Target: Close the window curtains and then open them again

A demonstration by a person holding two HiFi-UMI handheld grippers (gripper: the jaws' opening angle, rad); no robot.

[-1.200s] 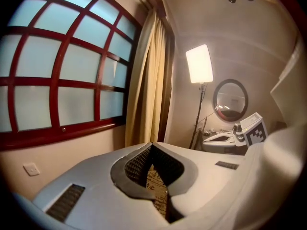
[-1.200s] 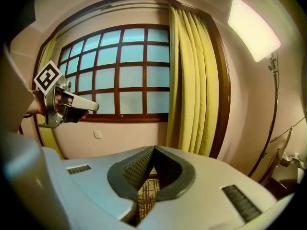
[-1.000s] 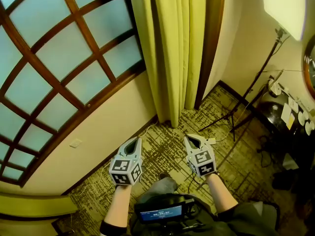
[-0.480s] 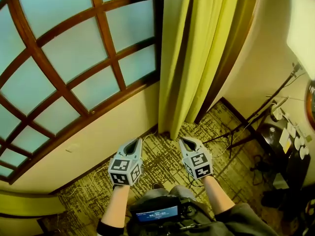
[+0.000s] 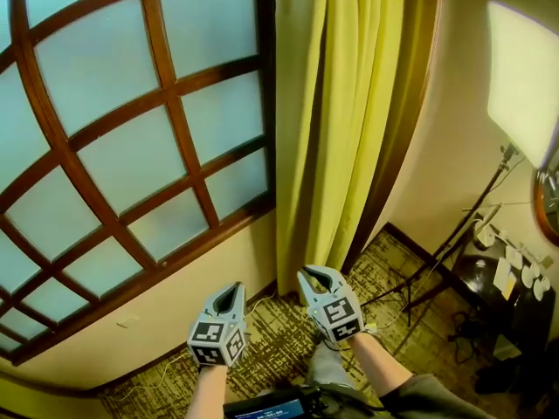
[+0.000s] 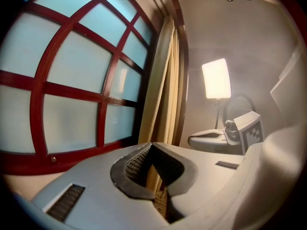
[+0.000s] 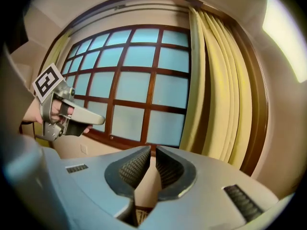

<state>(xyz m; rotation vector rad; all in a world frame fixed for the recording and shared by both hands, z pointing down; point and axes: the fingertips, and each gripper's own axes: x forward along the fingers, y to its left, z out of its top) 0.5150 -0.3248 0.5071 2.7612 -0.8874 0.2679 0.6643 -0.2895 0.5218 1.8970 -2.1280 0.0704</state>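
My left tongs [image 5: 230, 288] shut, empty — right tongs [image 5: 316, 273] just cracking open, empty, near the curtain [image 5: 341, 129].

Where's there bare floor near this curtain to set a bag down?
Bare carpet runs along the wall under the window, left of the curtain. Right of it is crowded: light-stand legs, cables, a cluttered table.

Curtain [image 5: 341, 120] hangs right of the window [image 5: 113, 155], lamp [image 5: 524, 77] farther right.
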